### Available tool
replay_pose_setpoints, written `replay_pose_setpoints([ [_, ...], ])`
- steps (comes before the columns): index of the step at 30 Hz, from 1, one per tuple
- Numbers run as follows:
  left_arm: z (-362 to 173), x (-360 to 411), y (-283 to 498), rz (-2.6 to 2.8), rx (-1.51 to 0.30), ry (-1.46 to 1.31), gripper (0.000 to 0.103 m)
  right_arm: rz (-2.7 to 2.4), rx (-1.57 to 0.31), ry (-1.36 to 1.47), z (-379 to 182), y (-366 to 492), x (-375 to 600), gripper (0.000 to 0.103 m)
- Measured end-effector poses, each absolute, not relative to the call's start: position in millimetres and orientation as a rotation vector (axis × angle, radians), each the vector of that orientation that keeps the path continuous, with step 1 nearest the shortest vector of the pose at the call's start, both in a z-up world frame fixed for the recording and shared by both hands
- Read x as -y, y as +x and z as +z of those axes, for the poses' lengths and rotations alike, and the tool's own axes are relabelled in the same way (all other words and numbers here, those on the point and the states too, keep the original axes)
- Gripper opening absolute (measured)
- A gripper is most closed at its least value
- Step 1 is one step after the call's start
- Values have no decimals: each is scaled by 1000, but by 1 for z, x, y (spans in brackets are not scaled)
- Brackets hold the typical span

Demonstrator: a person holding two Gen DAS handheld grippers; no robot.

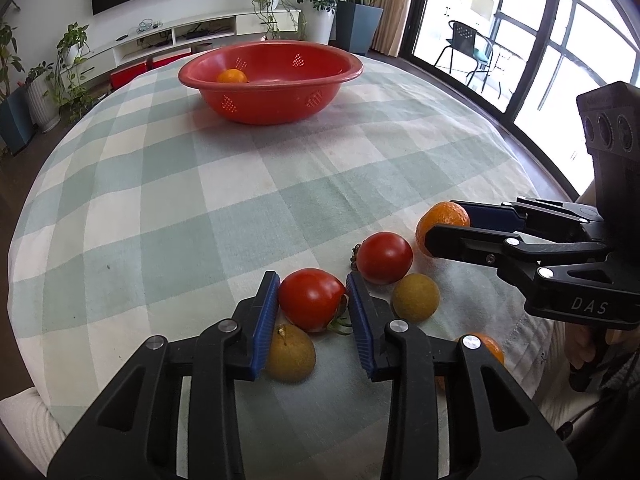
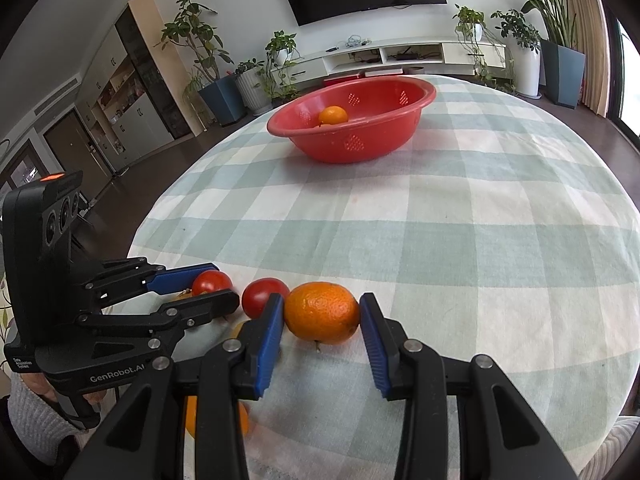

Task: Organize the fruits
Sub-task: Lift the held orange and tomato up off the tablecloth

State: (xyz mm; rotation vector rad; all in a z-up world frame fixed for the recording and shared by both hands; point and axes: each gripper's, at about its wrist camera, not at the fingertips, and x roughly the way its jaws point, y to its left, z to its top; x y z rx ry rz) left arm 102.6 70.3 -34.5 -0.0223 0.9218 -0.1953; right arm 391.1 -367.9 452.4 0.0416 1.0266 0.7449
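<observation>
A red basket (image 1: 276, 112) stands at the far side of the checked table and holds an orange (image 1: 232, 76); both also show in the right wrist view, basket (image 2: 352, 140), orange (image 2: 333, 115). My left gripper (image 1: 313, 304) has its blue pads on both sides of a red tomato (image 1: 310, 298), touching or nearly touching it. My right gripper (image 2: 322, 316) has its pads around a large orange (image 2: 322, 312), left pad touching. A second tomato (image 1: 384, 257) lies between the two fruits.
Two brownish-yellow round fruits (image 1: 290, 354) (image 1: 415, 298) lie by the left gripper. Another orange (image 1: 490, 346) sits partly hidden behind the left gripper's right finger. The table's near edge is just below the fruit cluster. Plants, a TV unit and windows surround the table.
</observation>
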Motion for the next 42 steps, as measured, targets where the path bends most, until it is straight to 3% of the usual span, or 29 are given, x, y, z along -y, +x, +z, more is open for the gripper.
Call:
replay_pose_setpoints([
  [42,-19,-82,98,-208,-871,-91,32,741,-1020,100,458,394,374,42],
])
